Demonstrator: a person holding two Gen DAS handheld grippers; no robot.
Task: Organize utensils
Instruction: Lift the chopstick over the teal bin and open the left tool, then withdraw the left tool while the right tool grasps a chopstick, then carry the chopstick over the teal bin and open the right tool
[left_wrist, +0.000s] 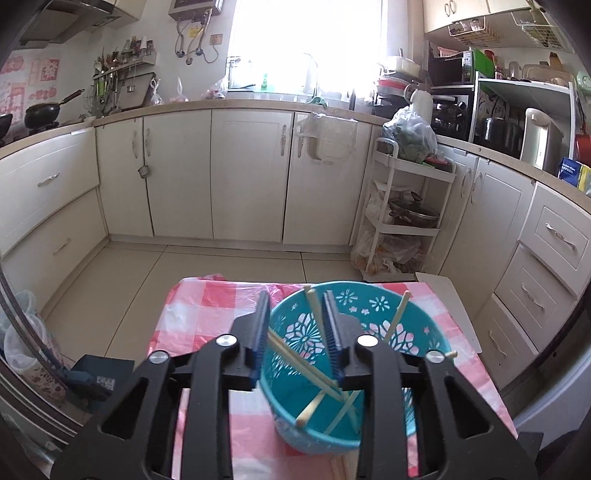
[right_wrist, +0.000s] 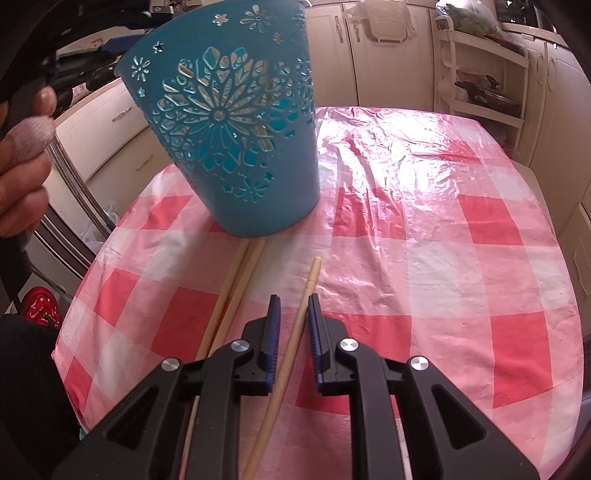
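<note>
down close in the right wrist view, the right claw (right_wrist: 293, 301) sits low over the checked tablecloth (right_wrist: 424, 221) with one loose chopstick (right_wrist: 295, 332) running between its blue pads (right_wrist: 275, 306). the jaws stand a little apart and do not seem to press the stick, so it looks unclamped, lined up for a pinch. just to the left lie two more chopsticks (right_wrist: 236, 280) side by side, their far ends reaching under the base of the teal basket (right_wrist: 236, 147), which looks tipped here, though the lens may be bending it. that makes three sticks on the cloth.

seen from the left wrist, the left claw (left_wrist: 295, 306) hangs over the basket's near rim with its jaws parted. sticks cross the gap at a slant, but the pads are not squeezing any, so it holds nothing. inside the basket i count about five sticks leaning every which way, propped on the rim because they are longer than the basket is deep. a hand (right_wrist: 22, 166) shows at the left edge.

beyond stand white cupboards (left_wrist: 251, 173) and a white trolley (left_wrist: 402, 206).
</note>
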